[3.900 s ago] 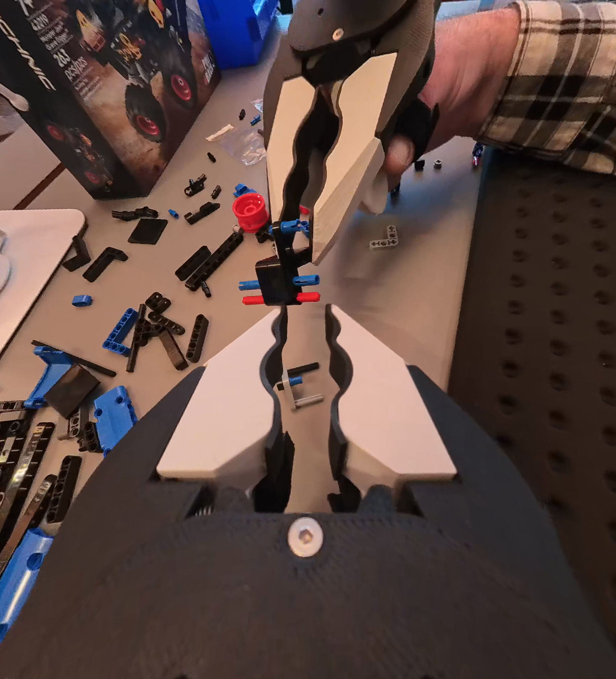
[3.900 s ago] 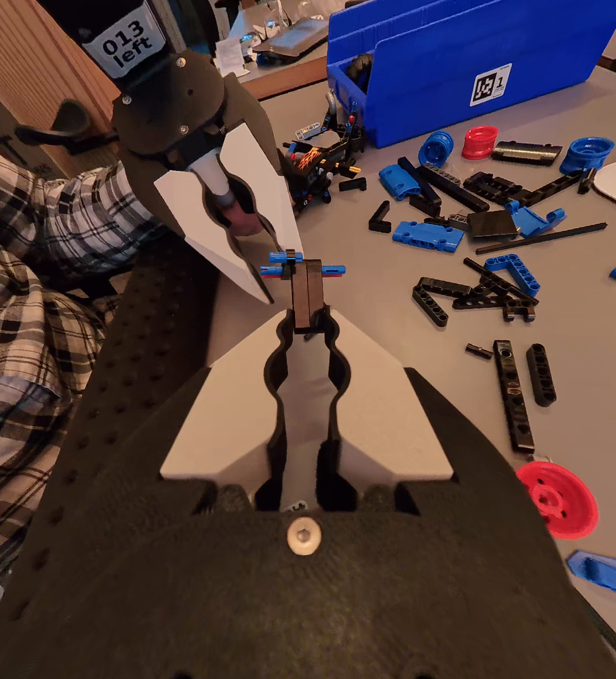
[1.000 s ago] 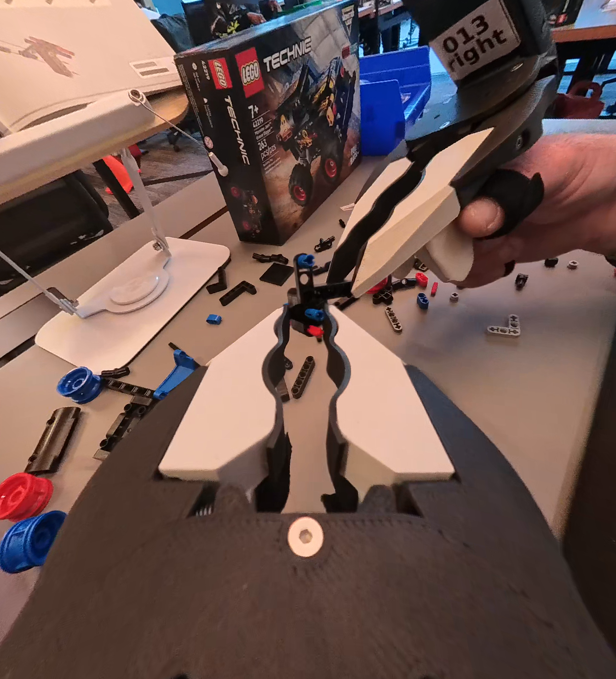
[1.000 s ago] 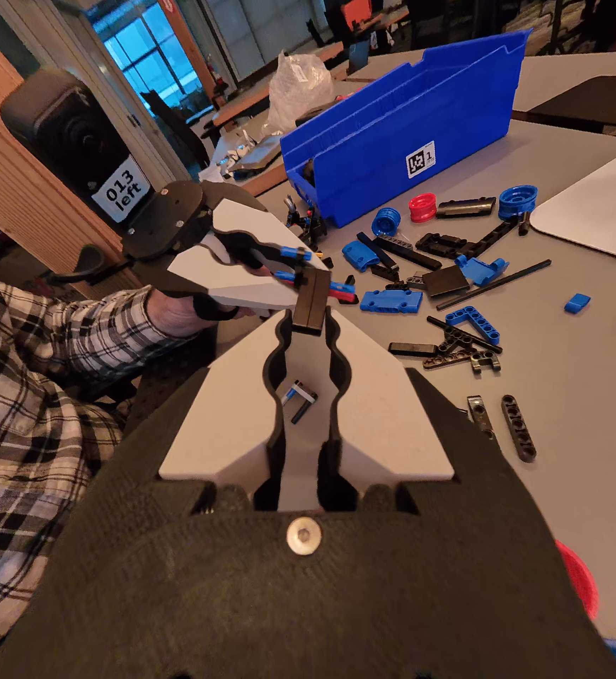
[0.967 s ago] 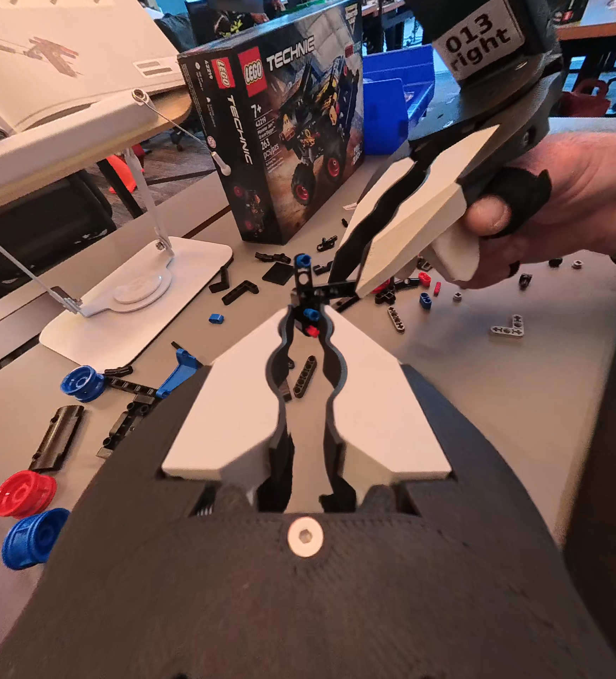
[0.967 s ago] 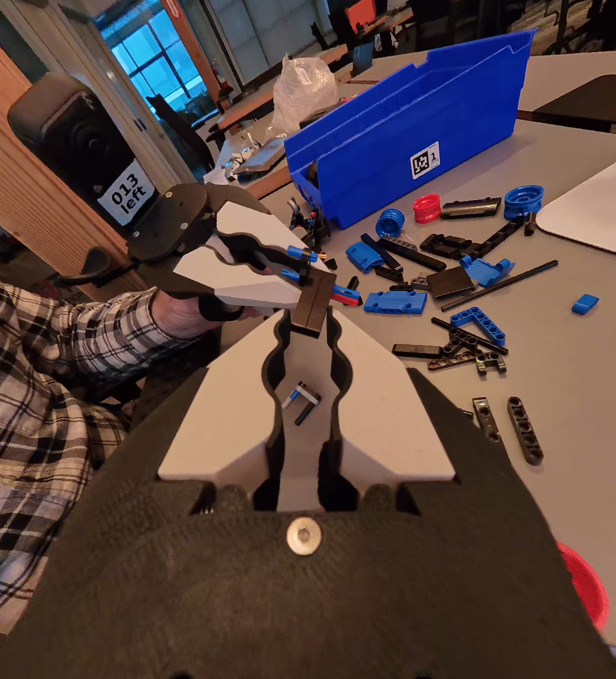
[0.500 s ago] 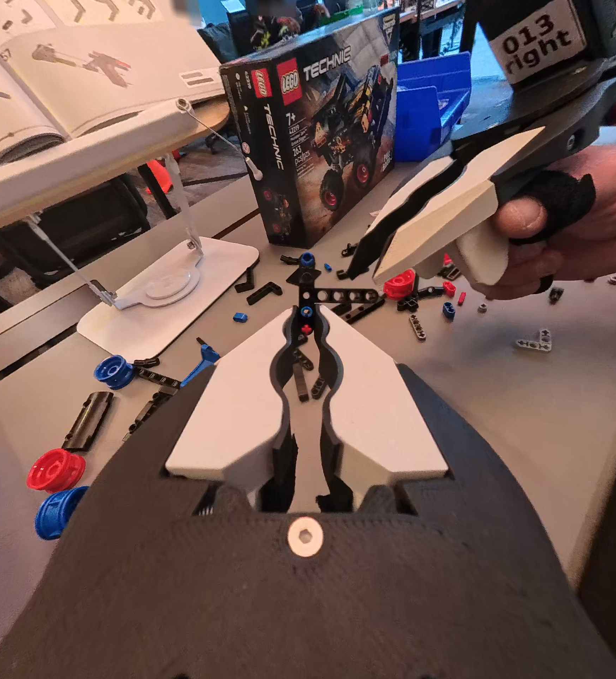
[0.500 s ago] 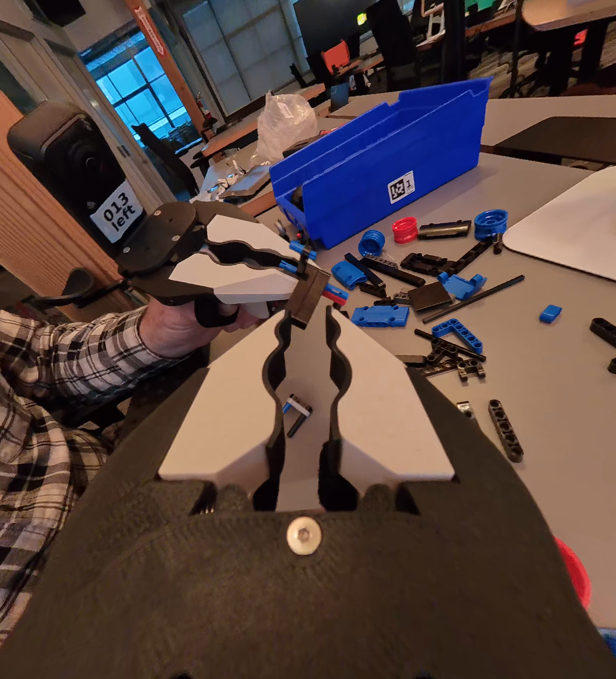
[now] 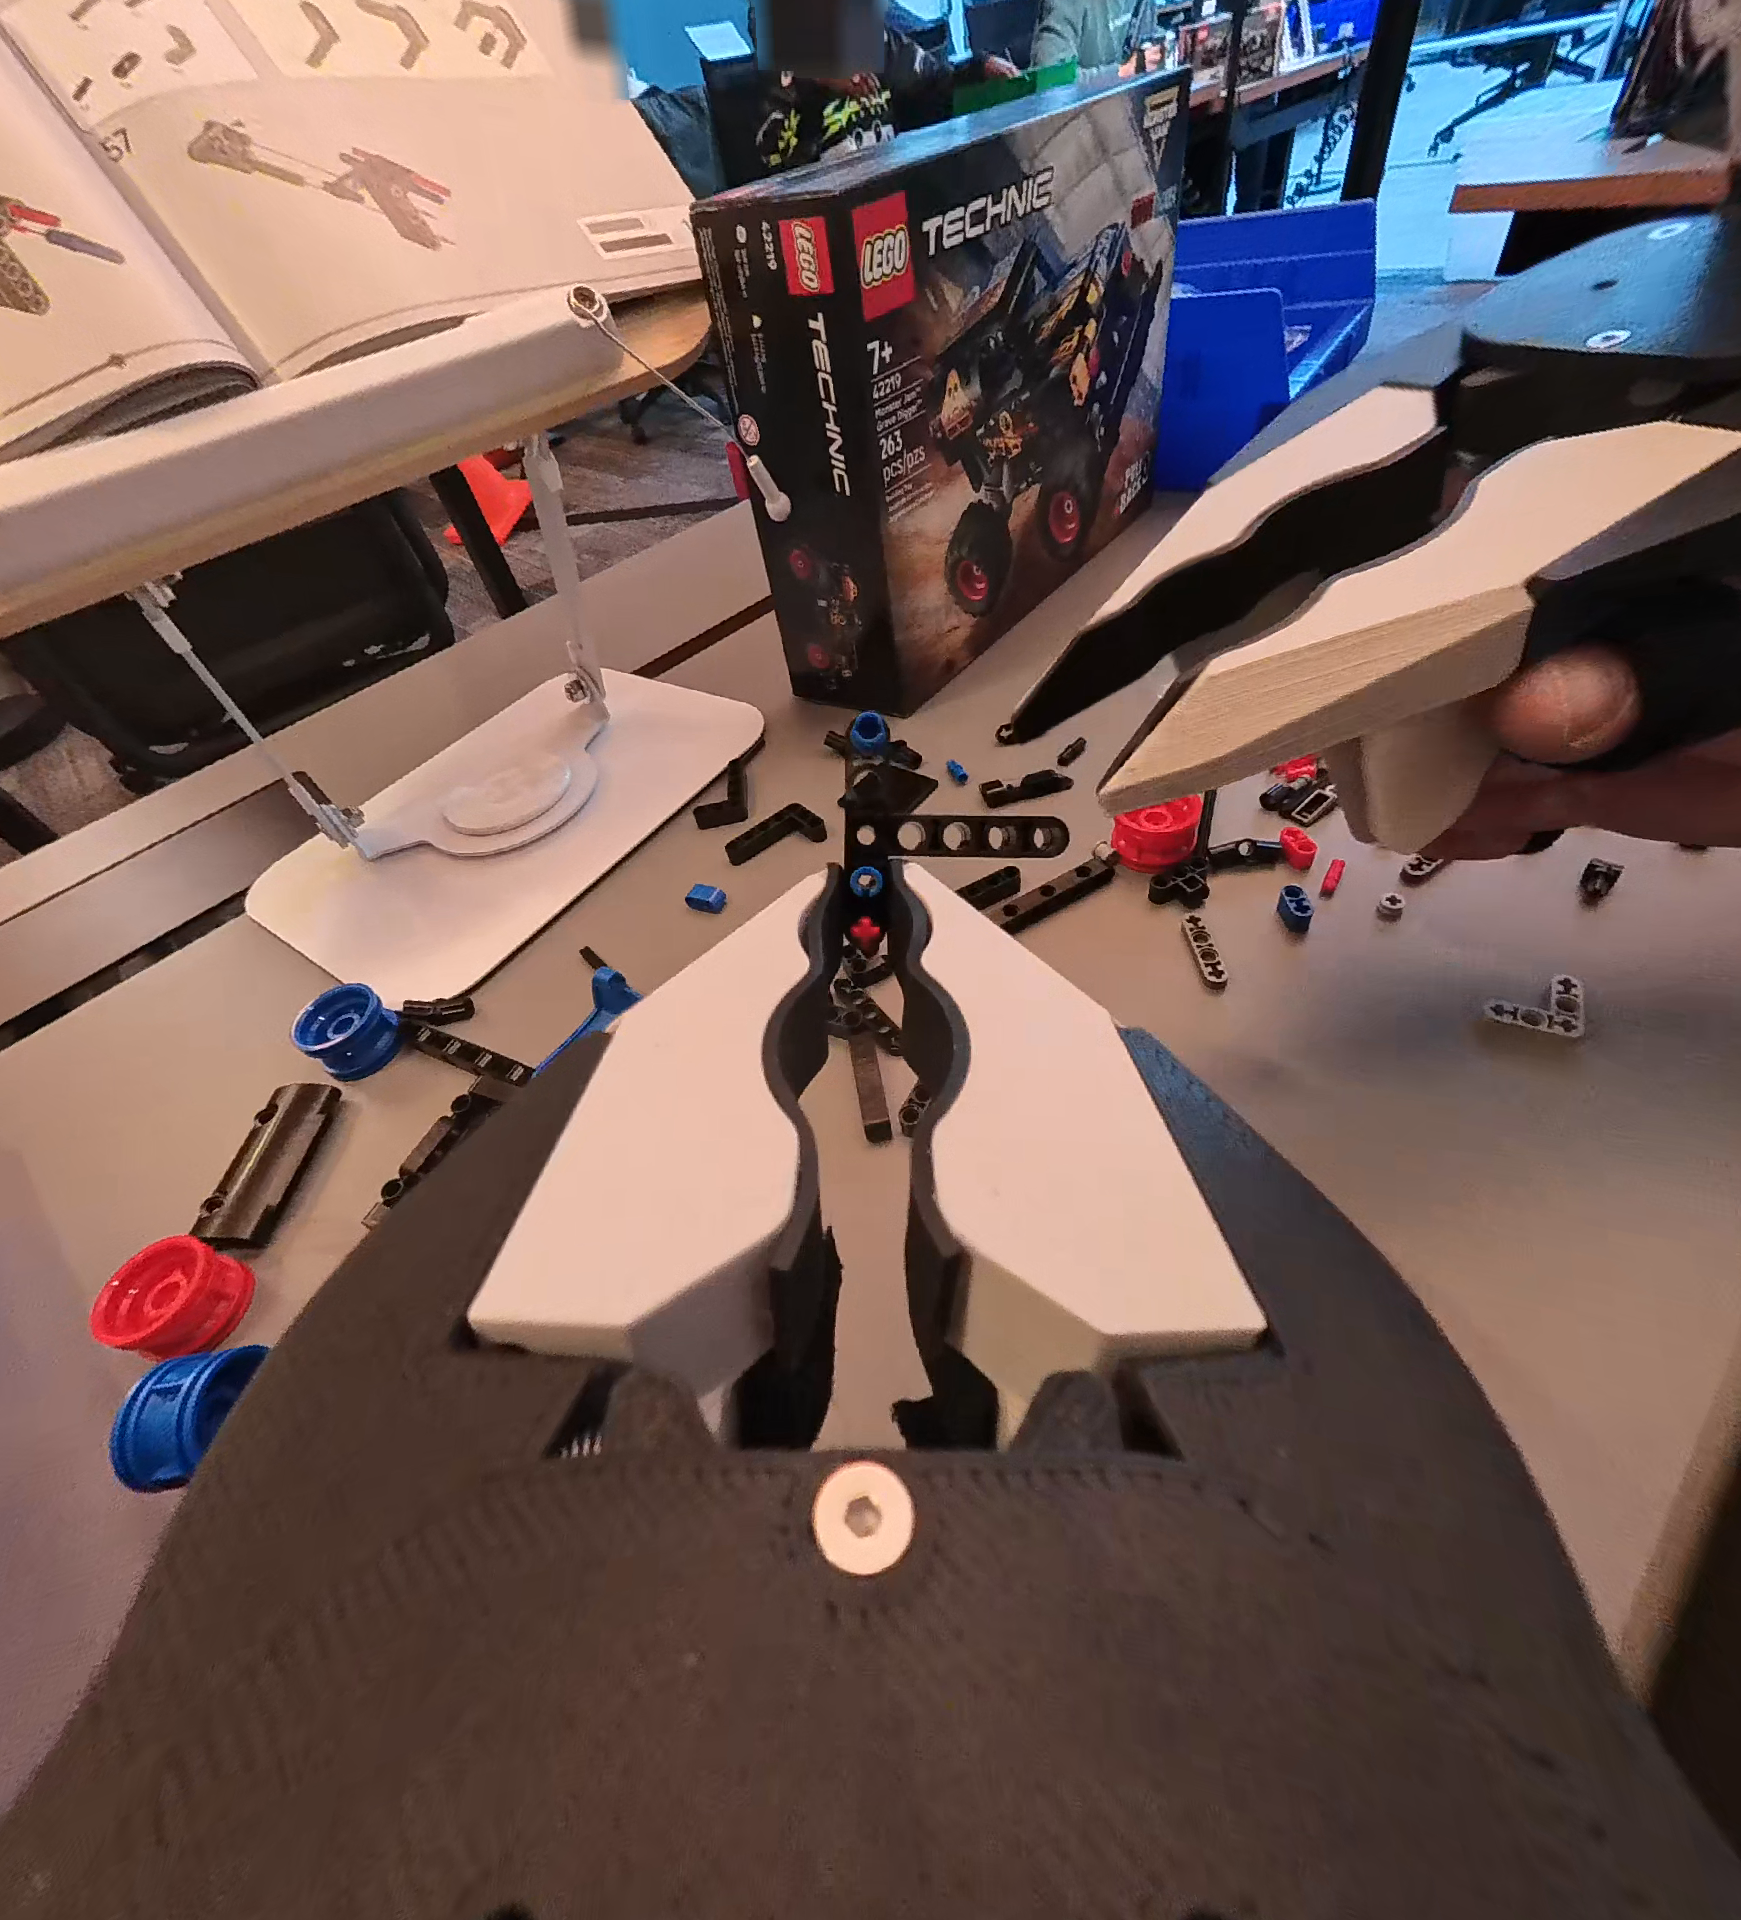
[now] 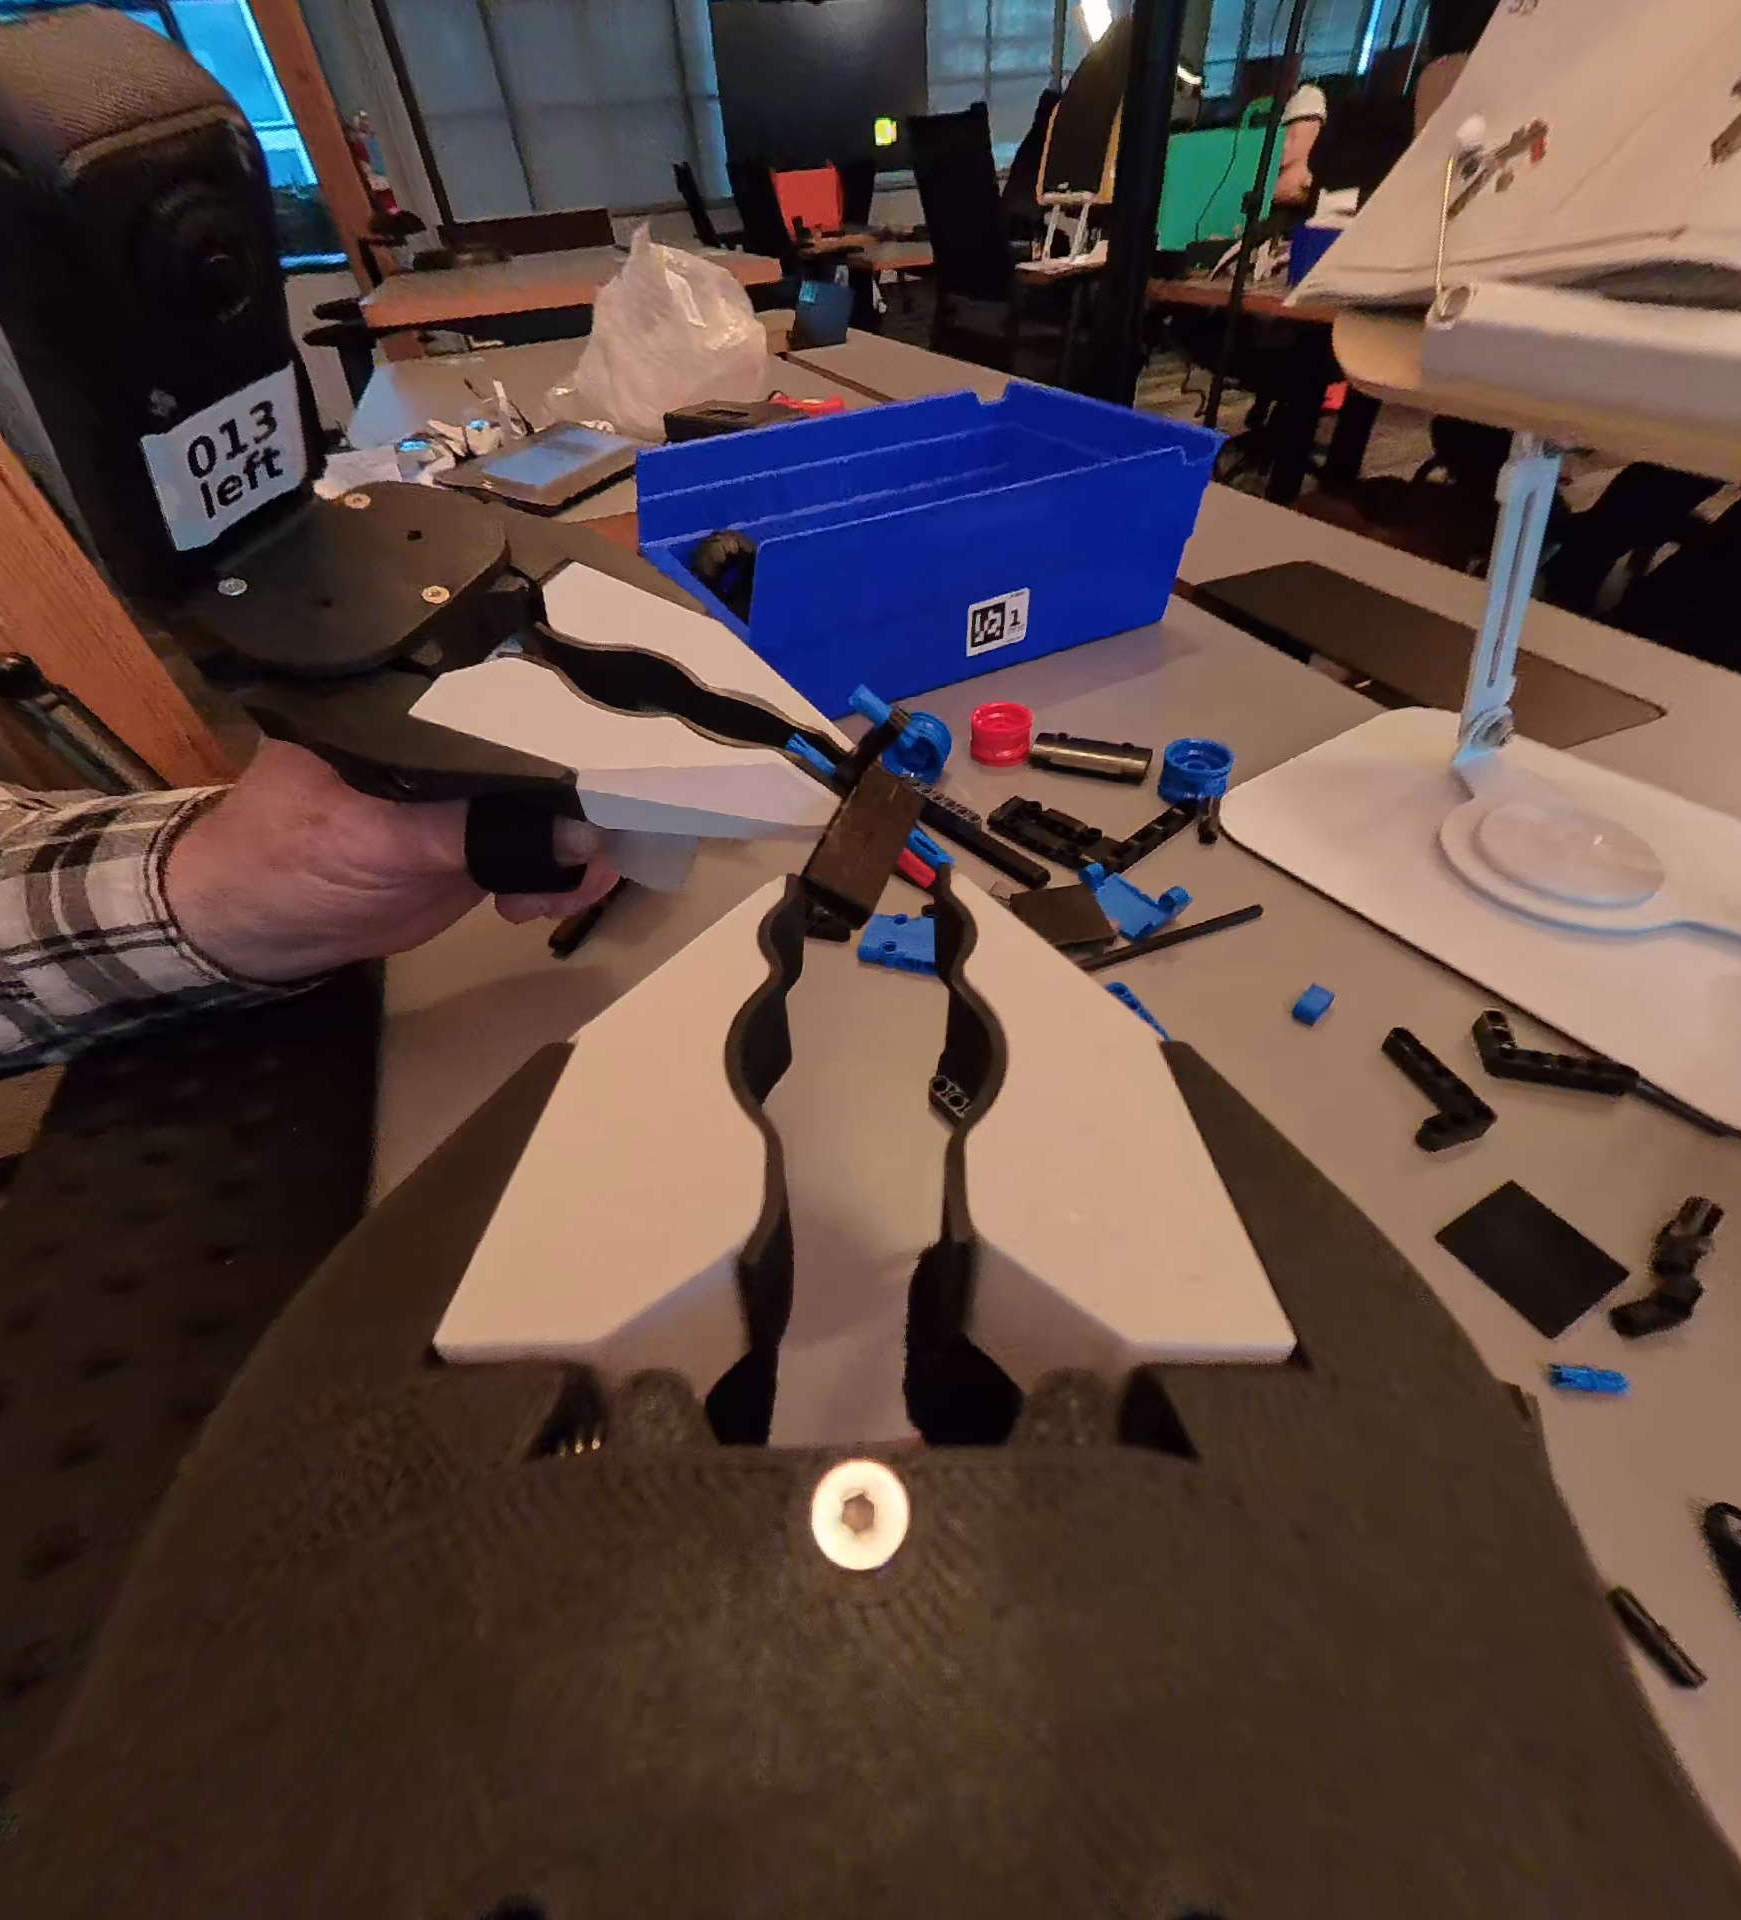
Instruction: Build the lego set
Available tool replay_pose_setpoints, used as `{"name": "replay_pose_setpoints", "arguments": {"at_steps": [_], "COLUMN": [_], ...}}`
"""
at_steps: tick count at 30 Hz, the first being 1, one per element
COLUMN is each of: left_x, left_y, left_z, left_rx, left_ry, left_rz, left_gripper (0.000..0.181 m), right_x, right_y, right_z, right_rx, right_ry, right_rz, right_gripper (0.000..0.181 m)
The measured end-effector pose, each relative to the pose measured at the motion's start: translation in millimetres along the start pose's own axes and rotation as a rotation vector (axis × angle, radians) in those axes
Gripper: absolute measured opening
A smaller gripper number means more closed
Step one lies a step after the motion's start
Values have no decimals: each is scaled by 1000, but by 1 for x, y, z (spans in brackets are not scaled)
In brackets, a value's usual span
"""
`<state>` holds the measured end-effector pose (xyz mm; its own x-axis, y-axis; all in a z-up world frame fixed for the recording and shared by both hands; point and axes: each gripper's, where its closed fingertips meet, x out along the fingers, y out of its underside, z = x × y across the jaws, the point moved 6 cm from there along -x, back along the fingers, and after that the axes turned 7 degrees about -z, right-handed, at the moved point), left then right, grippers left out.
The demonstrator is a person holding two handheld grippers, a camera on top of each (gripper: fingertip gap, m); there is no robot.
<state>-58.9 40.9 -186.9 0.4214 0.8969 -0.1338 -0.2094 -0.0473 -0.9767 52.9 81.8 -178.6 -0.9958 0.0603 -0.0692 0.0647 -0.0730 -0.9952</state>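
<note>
Lego subassembly [image 9: 871, 847], centre frame, stays pinched in the left gripper [image 9: 866, 914]; the right gripper [image 10: 871, 914] has let go and spread, freeing it to fetch another piece from the table [image 9: 1365, 1143].

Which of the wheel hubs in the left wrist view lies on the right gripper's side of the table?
The red hub under the right gripper; the other red and both blue hubs lie far left.

Grey table [image 10: 1531, 665] in front, other desks [image 10: 554, 286] and dark chairs [image 10: 959, 208] behind it. Beyond those desks, tall windows [image 10: 575, 94] glowing blue and a green panel [image 10: 1209, 177]. Left of the table, a wooden wall [image 10: 24, 582]; under it, dark floor with an orange cone [image 9: 487, 497].
</note>
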Motion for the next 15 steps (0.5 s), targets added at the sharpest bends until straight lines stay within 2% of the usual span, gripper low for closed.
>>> {"name": "replay_pose_setpoints", "arguments": {"at_steps": [10, 15], "left_x": [1, 2], "left_y": [-2, -5], "left_z": [-1, -9], "left_rx": [27, 122], "left_ry": [-23, -51], "left_rz": [-7, -1], "left_gripper": [4, 5], "right_x": [7, 11], "right_y": [1, 3], "right_z": [11, 12], "right_rx": [-152, -226], "right_ry": [44, 109], "right_rz": [47, 82], "right_gripper": [25, 16]}}
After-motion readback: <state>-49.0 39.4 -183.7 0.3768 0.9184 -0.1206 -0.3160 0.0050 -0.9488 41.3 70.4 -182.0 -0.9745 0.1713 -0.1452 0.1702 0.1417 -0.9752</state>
